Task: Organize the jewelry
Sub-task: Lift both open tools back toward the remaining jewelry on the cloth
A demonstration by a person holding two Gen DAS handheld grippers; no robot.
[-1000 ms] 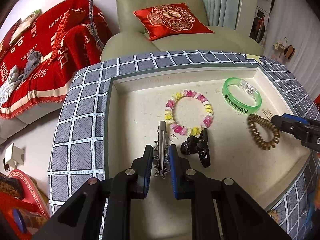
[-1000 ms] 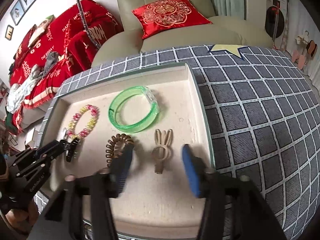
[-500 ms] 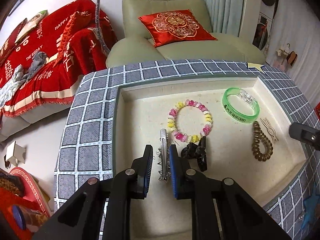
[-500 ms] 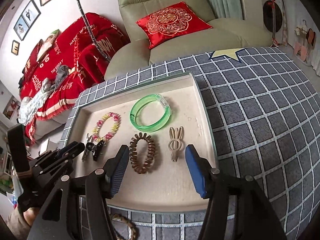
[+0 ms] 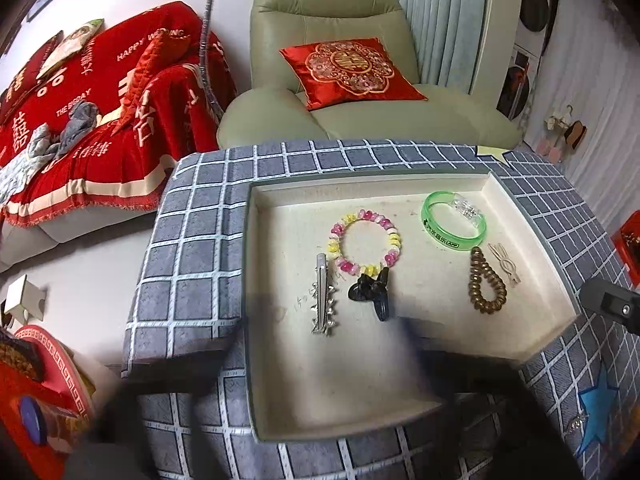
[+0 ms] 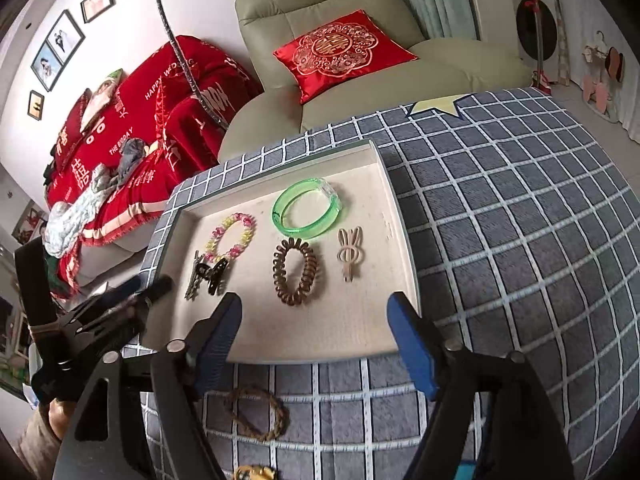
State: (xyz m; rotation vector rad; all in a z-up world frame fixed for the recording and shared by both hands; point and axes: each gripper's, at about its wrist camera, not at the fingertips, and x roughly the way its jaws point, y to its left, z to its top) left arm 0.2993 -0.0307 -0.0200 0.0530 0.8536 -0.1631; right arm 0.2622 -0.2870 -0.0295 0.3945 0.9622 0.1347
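Left tongs (image 6: 148, 290) blurred; gold piece (image 6: 250, 473) edge-cropped.

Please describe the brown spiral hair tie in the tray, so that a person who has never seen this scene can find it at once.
Look at the shallow cream tray on the grey checked cloth. In its near row, the brown spiral hair tie lies flat between the black claw clip and the beige rabbit-shaped clip. Only it is a coiled, telephone-cord loop.

Home living room: green armchair (image 6: 360, 40), red-draped sofa (image 6: 160, 120), framed photos (image 6: 60, 48).
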